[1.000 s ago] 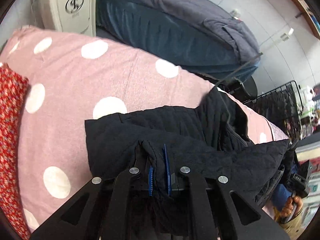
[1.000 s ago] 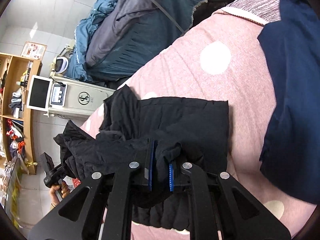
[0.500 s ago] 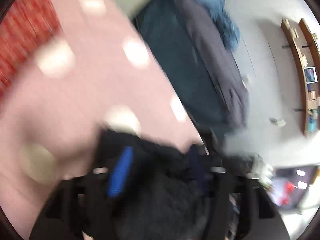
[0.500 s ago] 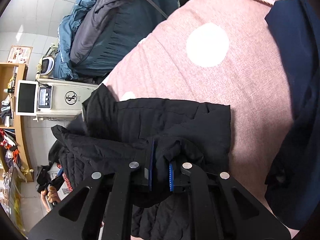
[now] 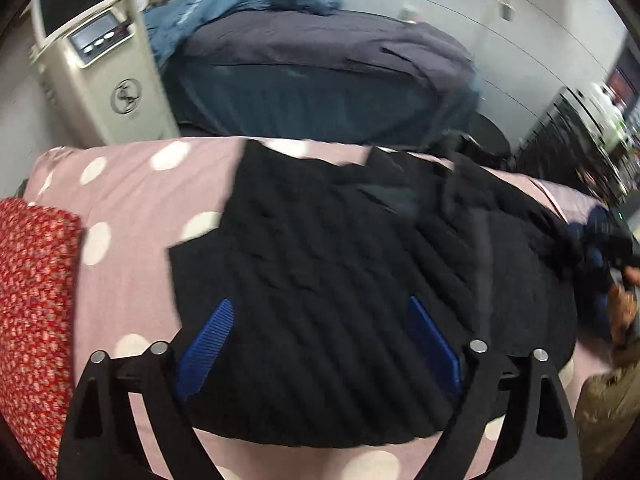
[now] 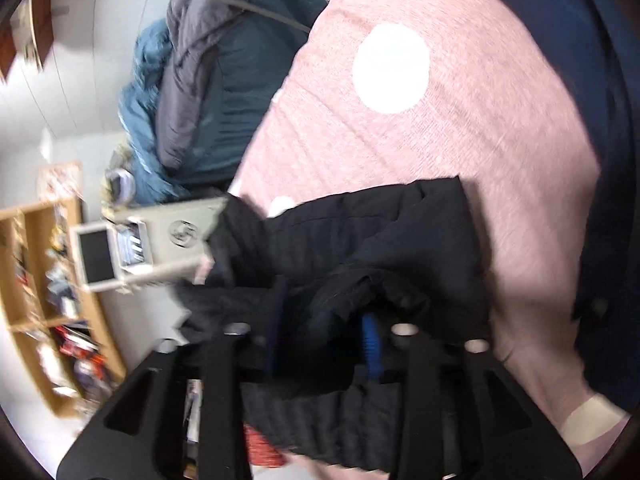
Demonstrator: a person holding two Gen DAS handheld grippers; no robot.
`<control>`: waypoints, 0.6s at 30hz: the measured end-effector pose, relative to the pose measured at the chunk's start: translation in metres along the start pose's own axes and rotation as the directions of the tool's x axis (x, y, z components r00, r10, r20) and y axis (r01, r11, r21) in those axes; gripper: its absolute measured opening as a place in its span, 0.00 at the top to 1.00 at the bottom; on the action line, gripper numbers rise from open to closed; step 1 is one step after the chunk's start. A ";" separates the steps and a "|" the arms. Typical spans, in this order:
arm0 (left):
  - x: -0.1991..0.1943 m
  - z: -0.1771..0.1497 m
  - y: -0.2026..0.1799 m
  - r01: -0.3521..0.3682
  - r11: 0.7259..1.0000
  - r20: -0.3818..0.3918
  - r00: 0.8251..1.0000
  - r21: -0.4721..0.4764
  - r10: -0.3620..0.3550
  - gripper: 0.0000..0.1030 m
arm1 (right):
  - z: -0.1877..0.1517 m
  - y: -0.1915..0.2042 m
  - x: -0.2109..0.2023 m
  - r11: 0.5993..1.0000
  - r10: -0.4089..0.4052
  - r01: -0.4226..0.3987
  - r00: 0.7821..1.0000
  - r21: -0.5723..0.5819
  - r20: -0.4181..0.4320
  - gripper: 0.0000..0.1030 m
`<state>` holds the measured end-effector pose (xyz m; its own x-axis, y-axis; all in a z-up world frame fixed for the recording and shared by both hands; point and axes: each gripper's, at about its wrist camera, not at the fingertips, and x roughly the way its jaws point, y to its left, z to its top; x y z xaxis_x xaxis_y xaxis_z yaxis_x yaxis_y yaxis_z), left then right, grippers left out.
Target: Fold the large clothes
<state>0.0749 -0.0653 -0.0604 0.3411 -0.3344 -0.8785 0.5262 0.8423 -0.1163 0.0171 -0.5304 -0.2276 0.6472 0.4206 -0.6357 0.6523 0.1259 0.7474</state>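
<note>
On the pink bedcover with white dots (image 5: 132,208), the black quilted jacket (image 5: 340,280) is lying under the wide-open left gripper (image 5: 320,344), while the right gripper (image 6: 326,336) is pinching its bunched edge.

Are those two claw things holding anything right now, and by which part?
The left gripper is open over the black quilted jacket, holding nothing. The right gripper has jacket fabric bunched between its fingers, but blur hides whether it grips.
</note>
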 end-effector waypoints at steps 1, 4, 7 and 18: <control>0.004 -0.003 -0.009 0.024 1.000 -0.014 1.000 0.003 -0.023 0.14 | -0.001 0.000 -0.002 0.999 0.041 -0.041 0.999 0.027 0.000 0.36; 0.015 -0.012 -0.028 0.058 0.998 -0.056 0.997 -0.001 -0.058 0.14 | -0.001 0.005 -0.018 0.993 0.096 -0.098 0.995 0.071 0.040 0.26; 0.015 -0.018 -0.039 0.068 0.998 -0.053 0.996 0.014 -0.067 0.14 | -0.005 0.026 -0.032 0.998 0.062 -0.061 0.996 -0.020 0.061 0.26; 0.025 -0.044 -0.065 -0.010 0.998 -0.120 0.993 0.059 0.017 0.13 | -0.133 0.103 0.023 0.651 -0.405 0.392 0.904 -0.650 0.139 0.24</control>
<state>0.0148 -0.1097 -0.0950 0.2539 -0.2671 -0.9296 0.5677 0.8193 -0.0804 0.0468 -0.3882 -0.1395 0.3758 0.2038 -0.9040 0.4218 0.8310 0.3627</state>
